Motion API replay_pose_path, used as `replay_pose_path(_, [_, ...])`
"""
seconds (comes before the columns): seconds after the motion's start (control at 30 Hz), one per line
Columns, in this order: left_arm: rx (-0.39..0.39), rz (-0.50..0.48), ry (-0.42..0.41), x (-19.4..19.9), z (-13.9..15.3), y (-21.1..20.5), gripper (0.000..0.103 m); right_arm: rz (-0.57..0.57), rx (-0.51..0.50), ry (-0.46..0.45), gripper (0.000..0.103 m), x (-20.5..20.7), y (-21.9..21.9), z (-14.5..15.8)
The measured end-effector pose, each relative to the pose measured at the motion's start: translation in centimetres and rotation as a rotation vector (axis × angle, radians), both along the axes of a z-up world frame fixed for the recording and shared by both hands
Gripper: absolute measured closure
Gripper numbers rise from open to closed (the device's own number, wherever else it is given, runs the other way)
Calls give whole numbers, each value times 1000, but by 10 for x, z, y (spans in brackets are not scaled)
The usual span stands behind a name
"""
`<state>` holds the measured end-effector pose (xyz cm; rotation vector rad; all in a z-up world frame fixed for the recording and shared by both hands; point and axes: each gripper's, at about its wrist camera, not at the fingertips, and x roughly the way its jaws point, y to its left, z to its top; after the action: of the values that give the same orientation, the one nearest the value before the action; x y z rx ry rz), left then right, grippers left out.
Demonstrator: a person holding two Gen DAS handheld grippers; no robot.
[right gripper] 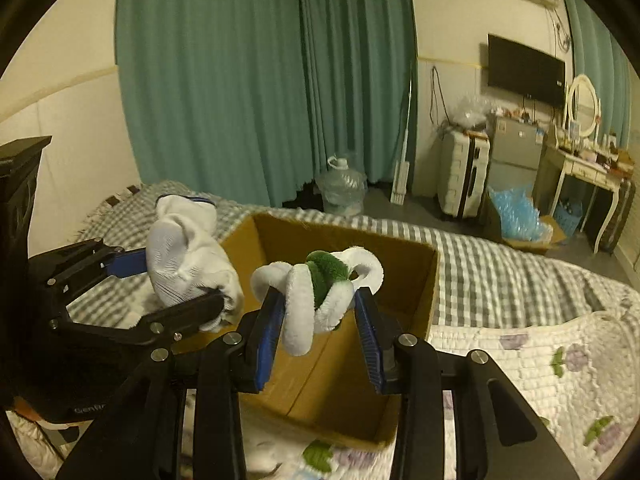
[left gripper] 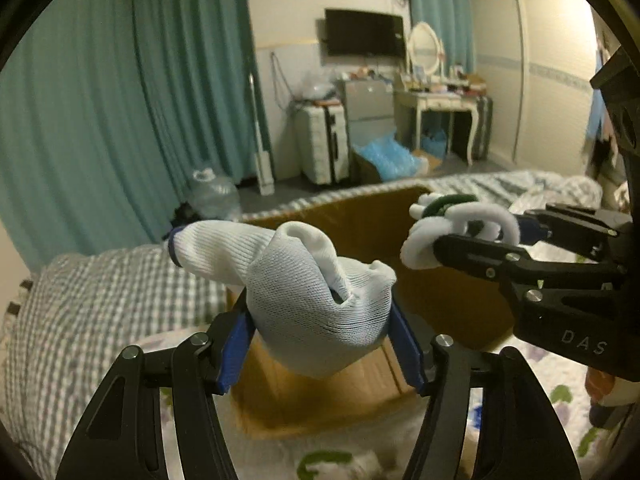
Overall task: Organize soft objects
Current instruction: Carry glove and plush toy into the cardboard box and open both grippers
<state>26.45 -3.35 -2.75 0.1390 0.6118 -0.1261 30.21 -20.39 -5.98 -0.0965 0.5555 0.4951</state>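
The left gripper (left gripper: pixel 320 320) holds a bunched white knit sock (left gripper: pixel 312 292) between its blue pads, which press into the cloth on either side; the sock bulges up and forward of the fingertips, and its cuff, edged with a dark blue band, trails off up and to the left of the gripper; the open cardboard box (left gripper: pixel 360 216) lies directly ahead of and below this gripper, its bare brown floor showing under the sock, so the load already hangs over the opening rather than over the bed (left gripper: pixel 100 300).

To the right, the right gripper (right gripper: pixel 320 304) is closed narrow on a white and green plush toy (right gripper: pixel 320 284), a knot of soft white loops around a green middle; the toy sits between the pads and swells above them, with one white loop drooping below the left pad; the same cardboard box (right gripper: pixel 344 248) lies just ahead of and beneath the fingertips, its far wall standing behind the toy.

Both grippers sit side by side, near one another, and point down toward the box mouth; neither seems clearly nearer; judged from this, the coming move is a release straight down, each thing falling inside the walls, and the sock's trailing cuff is the part most likely to catch the left rim.
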Motion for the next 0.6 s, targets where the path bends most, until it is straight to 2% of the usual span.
replay_pose_path(0.03, [6, -7, 12, 8, -7, -1, 38, -5, 3, 3, 66, 7, 0, -7])
replay_pose_path(0.1, [20, -20, 24, 20, -21, -1, 30, -19, 20, 7, 64, 17, -4, -16])
replay_pose_path(0.13, [25, -21, 22, 22, -23, -4, 22, -31, 40, 3, 60, 20, -6, -20])
replay_pose_path(0.17, [38, -16, 14, 24, -28, -3, 15, -35, 59, 3, 47, 22, -9, -23])
replay_pose_path(0.2, [53, -5, 2, 24, -30, -2, 13, -36, 72, 4, 38, 23, -13, -24])
replay_pose_path(0.23, [62, 7, -8, 24, -28, -3, 13, -37, 90, 3, 27, 24, -15, -24])
replay_pose_path(0.3, [56, 39, -31, 22, -23, 2, 13, -39, 113, -7, 27, 20, -19, -21])
replay_pose_path(0.4, [-1, 58, -34, 16, -8, 12, 13, -65, 86, -33, 22, 10, -19, -7])
replay_pose_path(0.53, [-6, 90, -71, -6, 18, 18, 13, -82, 70, -65, 10, -14, -23, 16])
replay_pose_path(0.6, [-7, 82, -95, -24, 35, 19, 13, -88, 60, -85, 8, -35, -26, 32])
